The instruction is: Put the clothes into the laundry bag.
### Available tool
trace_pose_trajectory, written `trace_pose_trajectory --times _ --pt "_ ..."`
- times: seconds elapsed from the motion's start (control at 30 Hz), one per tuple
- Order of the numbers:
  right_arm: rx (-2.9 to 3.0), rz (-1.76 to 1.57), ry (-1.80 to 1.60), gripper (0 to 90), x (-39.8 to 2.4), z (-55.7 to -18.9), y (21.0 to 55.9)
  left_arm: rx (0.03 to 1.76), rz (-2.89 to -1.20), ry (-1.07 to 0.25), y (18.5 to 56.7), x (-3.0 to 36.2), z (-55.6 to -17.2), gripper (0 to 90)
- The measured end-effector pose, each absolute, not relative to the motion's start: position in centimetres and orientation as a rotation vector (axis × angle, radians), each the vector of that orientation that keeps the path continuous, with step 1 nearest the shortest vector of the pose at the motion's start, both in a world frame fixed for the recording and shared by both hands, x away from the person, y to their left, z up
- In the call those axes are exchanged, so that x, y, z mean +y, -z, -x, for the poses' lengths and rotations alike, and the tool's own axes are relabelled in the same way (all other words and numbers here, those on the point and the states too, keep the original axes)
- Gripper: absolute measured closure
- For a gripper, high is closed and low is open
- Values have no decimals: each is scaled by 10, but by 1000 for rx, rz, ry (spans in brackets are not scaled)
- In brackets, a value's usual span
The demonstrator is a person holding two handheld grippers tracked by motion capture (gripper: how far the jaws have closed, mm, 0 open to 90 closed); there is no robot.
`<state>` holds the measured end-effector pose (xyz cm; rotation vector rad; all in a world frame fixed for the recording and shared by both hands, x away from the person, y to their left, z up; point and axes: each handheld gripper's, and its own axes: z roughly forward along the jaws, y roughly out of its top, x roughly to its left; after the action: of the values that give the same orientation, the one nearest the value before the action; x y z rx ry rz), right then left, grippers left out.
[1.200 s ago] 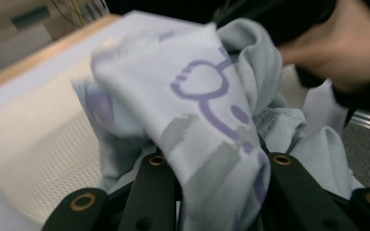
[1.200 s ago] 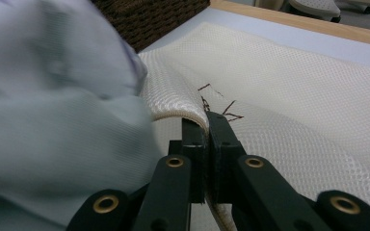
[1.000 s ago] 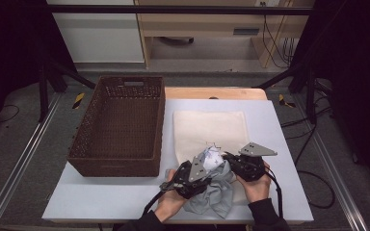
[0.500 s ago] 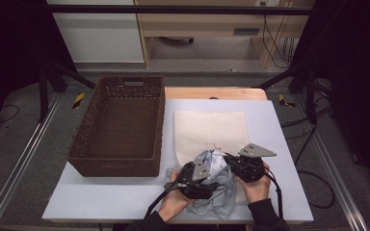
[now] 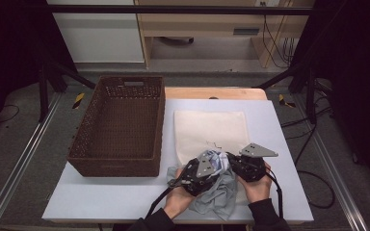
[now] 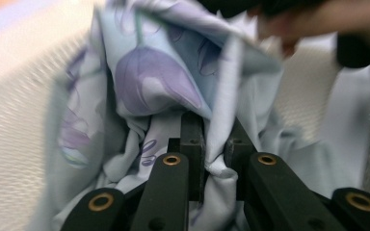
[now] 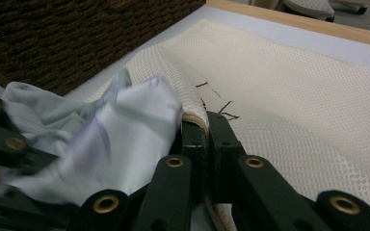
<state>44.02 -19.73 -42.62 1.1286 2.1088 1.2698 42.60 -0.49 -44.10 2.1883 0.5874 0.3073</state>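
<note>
**Desk:** What's at the centre of the frame?

**Operator:** A crumpled pale-blue cloth point(image 5: 215, 190) with a purple flower print, bunched at the near edge of the white bench point(image 5: 125, 202), partly lying on the near end of a cream mesh bag point(image 5: 211, 130). My left gripper point(image 5: 211, 166) is clamped on a fold of that cloth; in the left gripper view the fabric point(image 6: 173, 86) is pinched between the narrow jaws.

**Desk:** And the other hand?

**Operator:** My right gripper point(image 5: 231, 161) sits just beside the left, jaws closed on the rolled rim of the mesh bag point(image 7: 298, 96), the cloth point(image 7: 125, 134) touching it on one side.

**Desk:** Surroundings?

**Operator:** A dark brown wicker basket point(image 5: 118, 127) stands to the left of the bag, near it but apart.
</note>
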Motion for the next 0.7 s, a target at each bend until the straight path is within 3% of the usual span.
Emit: trace_pose_trajectory --times 0.17,0.27,0.43,0.5,0.6,0.7 --pt "2105 -1105 -1297 874 -196 -437 422 645 -2243 -304 451 -17 -438 822" --pt "2110 -1094 -1302 874 -194 -435 420 655 -2208 -296 453 -18 -439 773" --pt "2105 -1116 -1308 874 -199 -436 424 577 -2154 -320 439 -3 -422 479" --pt "2104 -1121 -1305 874 -200 -437 425 553 -2143 -391 428 7 -415 380" --pt "2109 -1121 -1300 874 -199 -437 425 564 -2117 -442 419 22 -416 301" --pt "2117 -1114 -1291 874 -197 -438 427 608 -2121 -392 422 30 -428 233"
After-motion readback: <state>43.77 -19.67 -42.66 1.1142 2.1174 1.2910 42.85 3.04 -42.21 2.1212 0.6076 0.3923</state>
